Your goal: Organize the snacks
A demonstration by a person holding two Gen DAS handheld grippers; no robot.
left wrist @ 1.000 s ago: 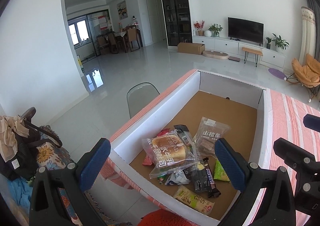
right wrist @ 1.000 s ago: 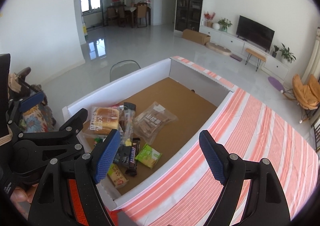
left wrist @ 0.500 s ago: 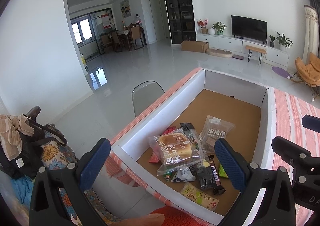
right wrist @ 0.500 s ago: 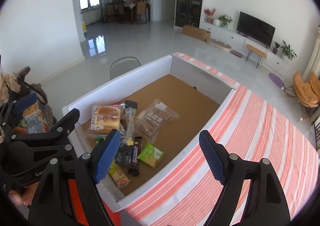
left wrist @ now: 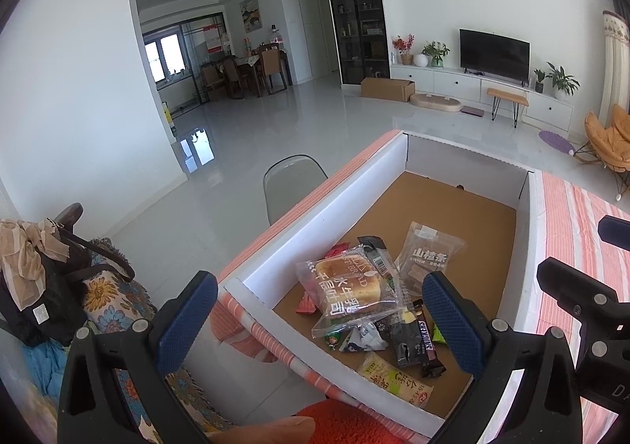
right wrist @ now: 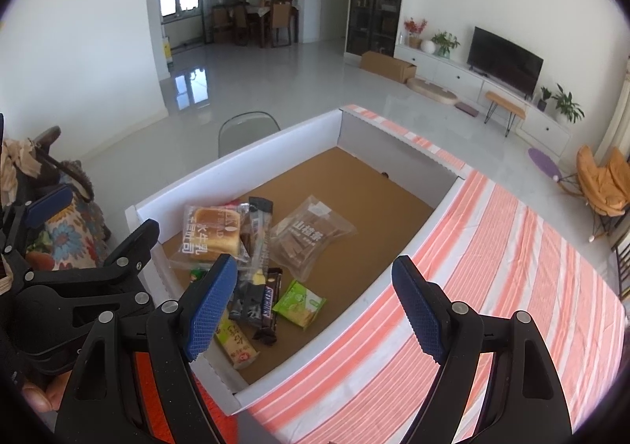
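A white cardboard box (left wrist: 327, 215) (right wrist: 236, 172) with a brown floor holds a pile of snacks at its near end. On top lies a bagged bread slice (left wrist: 348, 290) (right wrist: 210, 235), beside it a clear bag of brown bars (left wrist: 429, 259) (right wrist: 311, 235). Lower down are a Snickers bar (left wrist: 425, 337) (right wrist: 269, 298), a green packet (right wrist: 299, 302) and a yellow packet (left wrist: 393, 385) (right wrist: 236, 341). My left gripper (left wrist: 319, 322) hangs open above the box's near corner. My right gripper (right wrist: 315, 306) is open over the box's near right wall. Neither holds anything.
The box rests on a table under an orange-and-white striped cloth (right wrist: 492, 286). A grey chair (left wrist: 291, 180) stands past the box's left wall. A black bag (left wrist: 43, 286) and floral fabric sit at the left. A thumb (left wrist: 271, 426) shows at the bottom edge.
The left wrist view has tilted up slightly, so the snacks sit lower in it and a thumb has come into view. The right gripper has stayed put.
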